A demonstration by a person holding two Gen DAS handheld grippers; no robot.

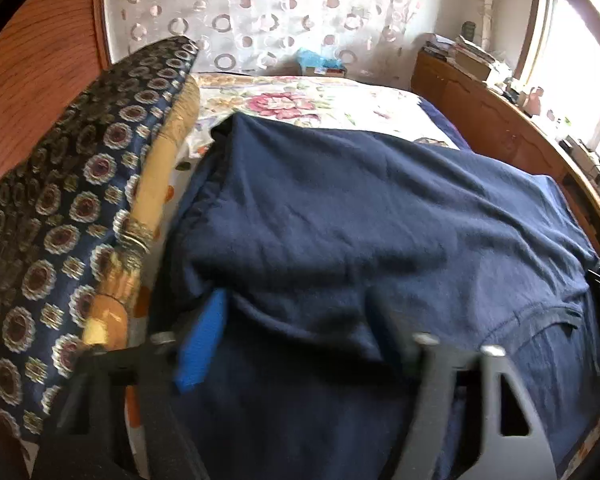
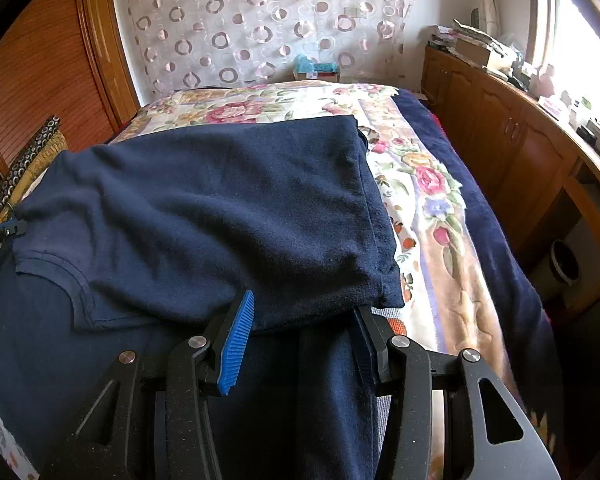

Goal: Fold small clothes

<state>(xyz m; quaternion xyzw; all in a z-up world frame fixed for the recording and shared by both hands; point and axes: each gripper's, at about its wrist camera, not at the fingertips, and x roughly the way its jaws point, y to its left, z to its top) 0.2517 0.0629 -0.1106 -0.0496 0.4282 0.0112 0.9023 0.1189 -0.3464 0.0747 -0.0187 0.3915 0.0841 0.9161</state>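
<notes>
A navy blue garment (image 1: 340, 216) lies on the floral bed, its far half folded toward me over the near half; it also shows in the right wrist view (image 2: 220, 208). My left gripper (image 1: 296, 320) stands open at the fold's left near edge, the cloth between its blue-padded fingers (image 1: 202, 344). My right gripper (image 2: 304, 320) is open too, its fingers (image 2: 238, 340) on either side of the folded layer's near right corner. The left gripper's tip (image 2: 4, 230) shows at the left edge of the right wrist view. The view is blurred in the left wrist view.
A floral bedspread (image 2: 420, 184) covers the bed. A patterned dark cushion (image 1: 60, 200) stands at the left. Wooden cabinets (image 2: 500, 140) with clutter run along the right under a window. A circle-patterned curtain (image 2: 260, 20) hangs behind the bed.
</notes>
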